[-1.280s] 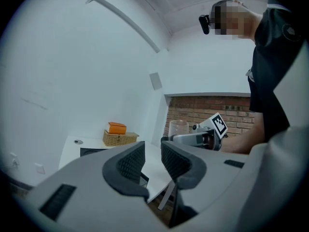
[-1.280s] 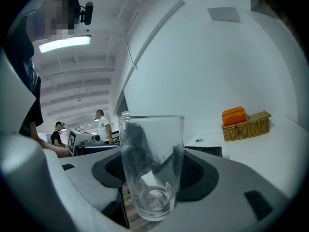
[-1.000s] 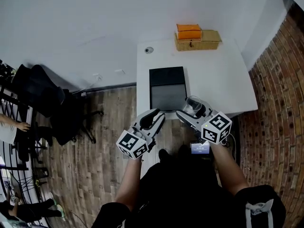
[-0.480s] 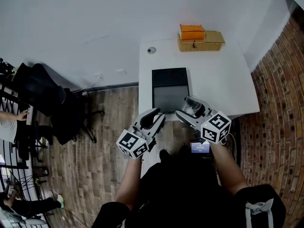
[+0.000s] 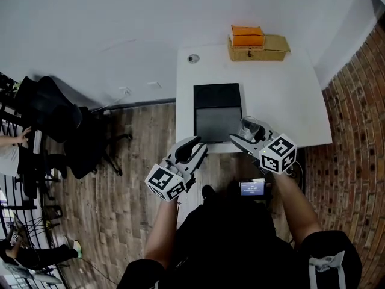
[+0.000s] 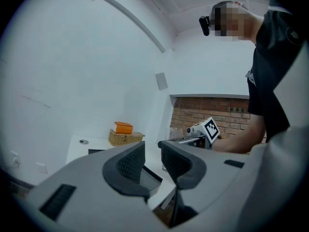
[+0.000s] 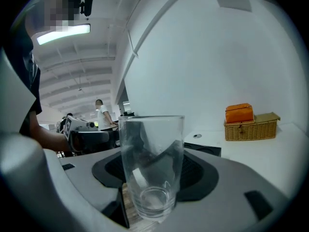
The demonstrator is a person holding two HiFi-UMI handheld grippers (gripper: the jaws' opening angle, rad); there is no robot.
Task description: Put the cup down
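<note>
Glass cup (image 7: 152, 163), tiny overhead, stands upright, clamped in right gripper (image 7: 155, 177).

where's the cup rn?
Head view, right side: the cup stands upright between the fingers of the right gripper, over the near edge of the white table, just right of the black tray.

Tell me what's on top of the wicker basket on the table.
An orange box lies on the wicker basket, toward its left end in the head view. The basket is shut, so its contents cannot be seen.
</note>
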